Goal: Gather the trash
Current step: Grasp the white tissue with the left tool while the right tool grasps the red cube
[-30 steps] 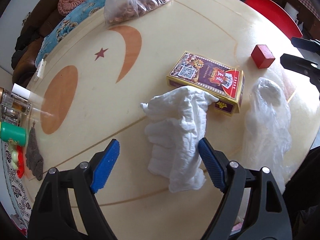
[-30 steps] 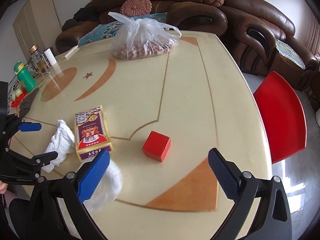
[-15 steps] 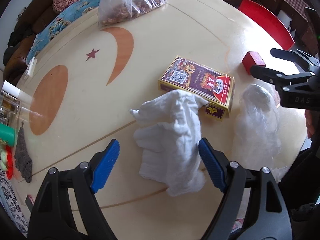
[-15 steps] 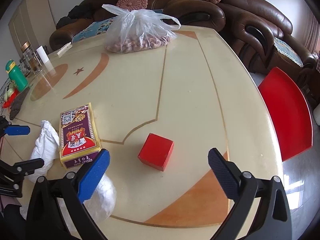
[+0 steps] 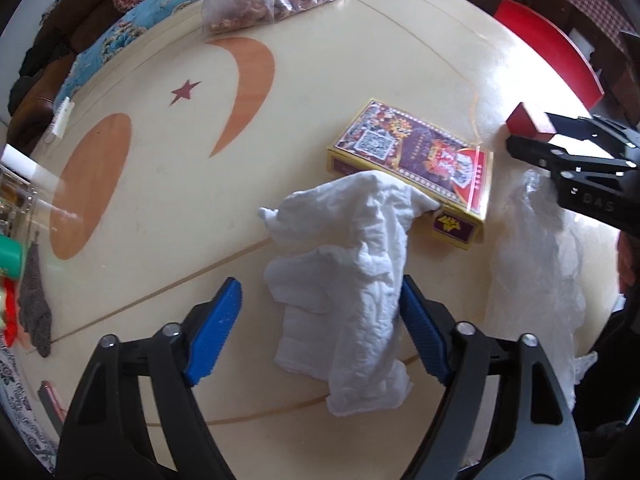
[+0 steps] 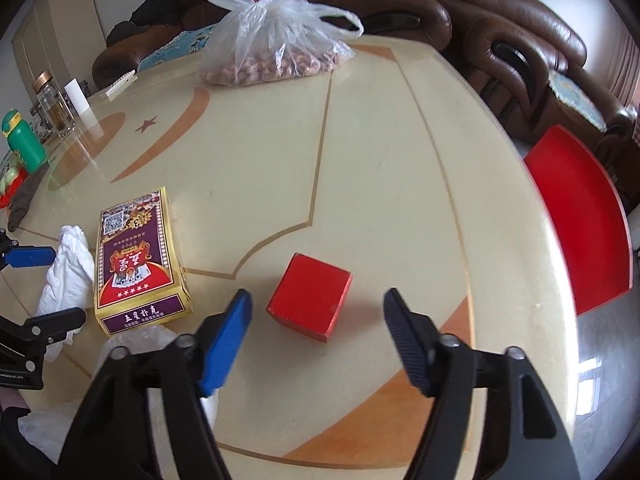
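- Two grippers hovering over counter, jaws spread, gripping nothing.
- Left gripper straddling crumpled white tissue, leaning on card box.
- Right gripper facing red block.

Bag of nuts at table far edge; green bottle, glass jar left.

The left claw is held low over the surface with its blue-padded fingers spread wide apart. The right claw is also low, its fingers parted and pointing forward. Both claws hold nothing.
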